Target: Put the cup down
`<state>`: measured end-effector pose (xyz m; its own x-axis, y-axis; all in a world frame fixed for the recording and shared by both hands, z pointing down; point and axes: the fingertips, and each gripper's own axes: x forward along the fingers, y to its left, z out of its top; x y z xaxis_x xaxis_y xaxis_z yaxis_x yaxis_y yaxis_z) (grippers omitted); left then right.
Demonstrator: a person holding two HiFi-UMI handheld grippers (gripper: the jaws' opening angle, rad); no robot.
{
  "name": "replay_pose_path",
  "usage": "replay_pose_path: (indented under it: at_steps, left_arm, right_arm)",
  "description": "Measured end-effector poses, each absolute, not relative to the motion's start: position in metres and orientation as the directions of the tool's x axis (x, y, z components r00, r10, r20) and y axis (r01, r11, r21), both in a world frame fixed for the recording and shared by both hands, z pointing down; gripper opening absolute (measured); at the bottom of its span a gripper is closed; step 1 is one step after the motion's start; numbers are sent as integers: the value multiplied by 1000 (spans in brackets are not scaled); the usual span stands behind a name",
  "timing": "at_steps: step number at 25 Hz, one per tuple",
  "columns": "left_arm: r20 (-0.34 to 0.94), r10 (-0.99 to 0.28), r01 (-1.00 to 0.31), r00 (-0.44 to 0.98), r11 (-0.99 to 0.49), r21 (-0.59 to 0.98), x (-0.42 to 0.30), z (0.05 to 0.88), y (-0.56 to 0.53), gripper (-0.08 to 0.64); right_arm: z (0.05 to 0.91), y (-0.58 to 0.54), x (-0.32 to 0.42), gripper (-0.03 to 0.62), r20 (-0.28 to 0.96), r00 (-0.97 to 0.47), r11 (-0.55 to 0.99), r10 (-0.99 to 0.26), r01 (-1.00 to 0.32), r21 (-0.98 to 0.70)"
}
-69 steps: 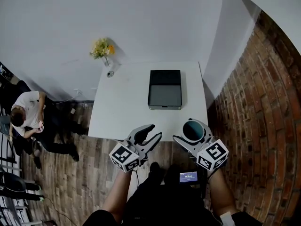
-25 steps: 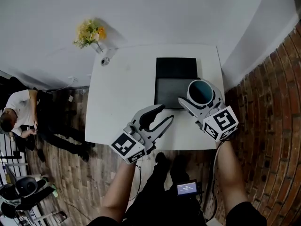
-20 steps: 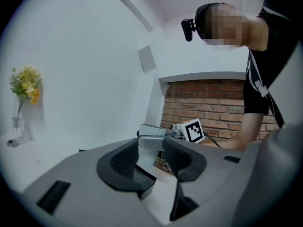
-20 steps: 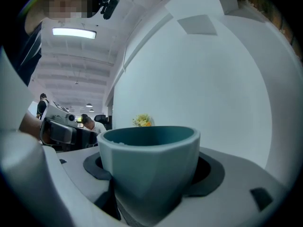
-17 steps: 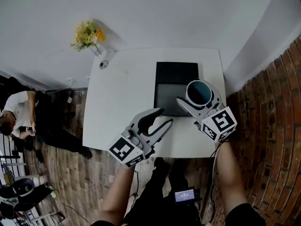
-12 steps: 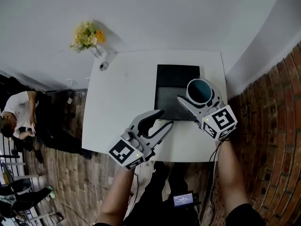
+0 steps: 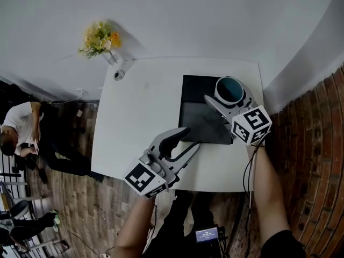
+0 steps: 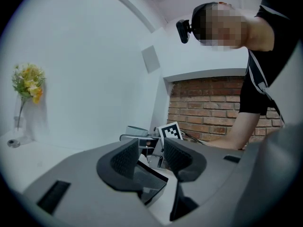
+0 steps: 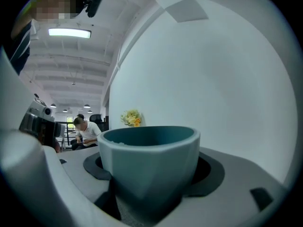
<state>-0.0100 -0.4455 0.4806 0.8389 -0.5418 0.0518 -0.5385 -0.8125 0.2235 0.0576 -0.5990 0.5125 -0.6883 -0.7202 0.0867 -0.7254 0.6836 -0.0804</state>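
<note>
Teal cup (image 7: 230, 88) sits upright, clamped between the wide-spread jaws of the right tongs (image 7: 227, 97), over the far right corner of the black tray (image 7: 200, 120) on the white desk (image 7: 140, 117). Whether its base touches the tray I cannot tell. The left tongs (image 7: 190, 137) hang over the desk's near side, tips just beside the tray's near left corner, jaws parted with nothing between them. Yellow flowers (image 7: 99, 36) stand at the desk's far left corner, and a seated person (image 7: 16, 130) is well off to the left.
</note>
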Motion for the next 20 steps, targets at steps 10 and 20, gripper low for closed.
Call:
replay_pose_path:
  at_steps: [10,20]
  left_arm:
    - [64,-563,-560,824,-793,238,-20,494,-442,172]
    - [60,-575,-570,816,-784,247,-25,498,-443,172]
  right_arm:
    - [522,-629,58,407,95,-688,682,-719,-725,-91]
    - [532,-653,57,407,121,-671,671,-731,-740,-50]
